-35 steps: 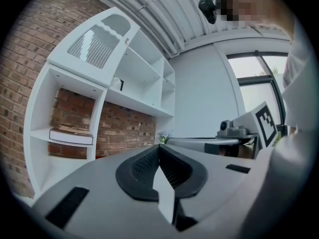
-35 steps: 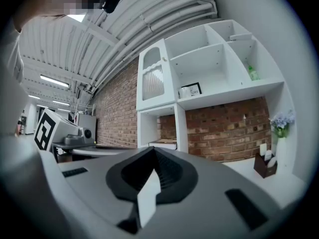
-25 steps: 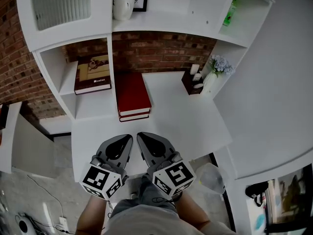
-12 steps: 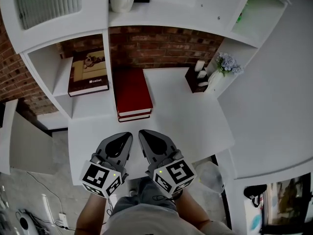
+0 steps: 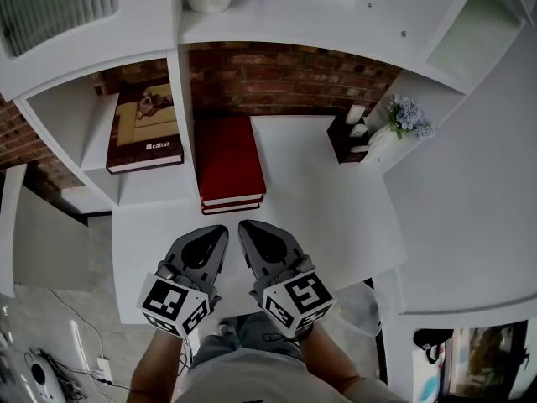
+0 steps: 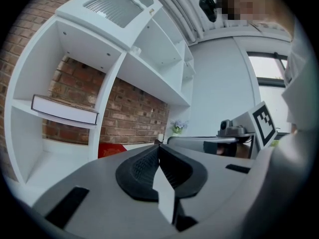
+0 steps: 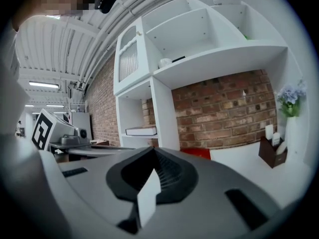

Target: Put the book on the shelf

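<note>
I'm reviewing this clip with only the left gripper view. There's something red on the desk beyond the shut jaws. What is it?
Observer: The head view shows red books, apparently two, stacked flat on the white desk against the upright of the shelf unit.
Operator: Is the right gripper carrying anything?
Observer: No. In its own view the right gripper has its jaws together with nothing between them.
Operator: And the book lying in that unit, what's its cover like?
Observer: From above, that book has a dark cover with a tan panel.
</note>
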The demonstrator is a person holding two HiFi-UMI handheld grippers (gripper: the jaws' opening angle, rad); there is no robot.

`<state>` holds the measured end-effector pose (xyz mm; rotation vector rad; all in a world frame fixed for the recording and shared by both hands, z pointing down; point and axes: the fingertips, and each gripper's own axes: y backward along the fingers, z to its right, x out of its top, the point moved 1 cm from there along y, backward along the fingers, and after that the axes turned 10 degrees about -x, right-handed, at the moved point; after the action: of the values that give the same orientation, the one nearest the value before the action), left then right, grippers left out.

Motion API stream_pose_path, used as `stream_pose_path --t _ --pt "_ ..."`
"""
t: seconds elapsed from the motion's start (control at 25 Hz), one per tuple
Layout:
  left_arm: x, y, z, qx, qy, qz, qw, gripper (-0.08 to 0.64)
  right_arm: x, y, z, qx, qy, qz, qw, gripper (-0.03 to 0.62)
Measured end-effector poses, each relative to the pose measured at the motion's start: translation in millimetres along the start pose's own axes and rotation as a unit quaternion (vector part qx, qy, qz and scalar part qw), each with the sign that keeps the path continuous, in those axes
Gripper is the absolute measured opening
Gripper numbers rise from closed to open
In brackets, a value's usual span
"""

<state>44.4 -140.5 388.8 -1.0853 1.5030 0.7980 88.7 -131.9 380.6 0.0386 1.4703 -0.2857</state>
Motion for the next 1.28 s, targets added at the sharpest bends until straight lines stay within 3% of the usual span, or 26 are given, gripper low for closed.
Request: stream_pose_path --t 0.84,1.28 --pt "-32 -39 -56 0.042 0.027 -0.033 0.9982 0.014 -30 -59 42 0.024 -0.015 -0.052 0.998 0.009" --pt "-66 -44 -83 0.074 0.033 -0.054 0.9953 0.015 -68 -73 76 0.010 -0.014 -0.091 0.996 0.009"
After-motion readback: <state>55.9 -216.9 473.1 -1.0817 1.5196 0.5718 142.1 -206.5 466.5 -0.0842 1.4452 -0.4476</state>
